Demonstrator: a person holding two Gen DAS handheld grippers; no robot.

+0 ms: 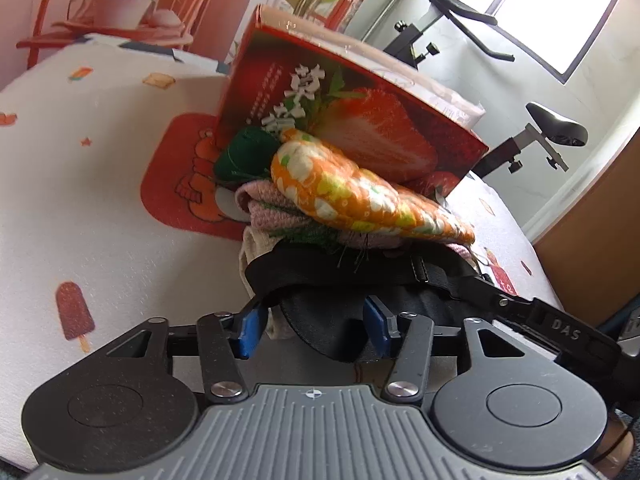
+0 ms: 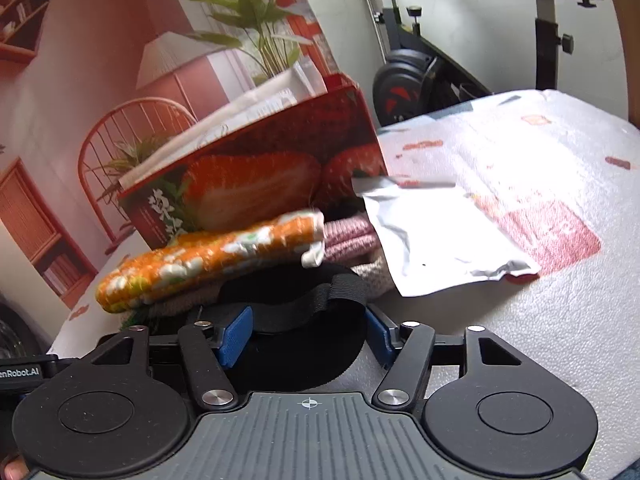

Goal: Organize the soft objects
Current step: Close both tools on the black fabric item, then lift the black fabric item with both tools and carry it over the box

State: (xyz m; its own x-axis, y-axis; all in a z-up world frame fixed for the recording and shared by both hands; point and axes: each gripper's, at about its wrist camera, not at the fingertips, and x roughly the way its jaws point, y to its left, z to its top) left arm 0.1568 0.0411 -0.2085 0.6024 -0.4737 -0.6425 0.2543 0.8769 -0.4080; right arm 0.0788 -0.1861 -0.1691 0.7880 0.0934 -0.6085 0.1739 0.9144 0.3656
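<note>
Left to right: the left gripper [image 1: 314,330] and right gripper [image 2: 306,334] are each straddling one end of a black padded item with an elastic strap [image 1: 352,276], jaws half-wide; whether the pads are pressing is unclear. It is lying at the bottom of one pile on the printed mat [image 1: 80,200], under one pink knitted piece [image 1: 276,208] and one orange floral pad [image 1: 360,196], against one strawberry box [image 1: 360,112]. One silver pouch [image 2: 436,232] is lying beside it. Judged step: seizing the stack; next, closing firmly and lifting evenly.
</note>
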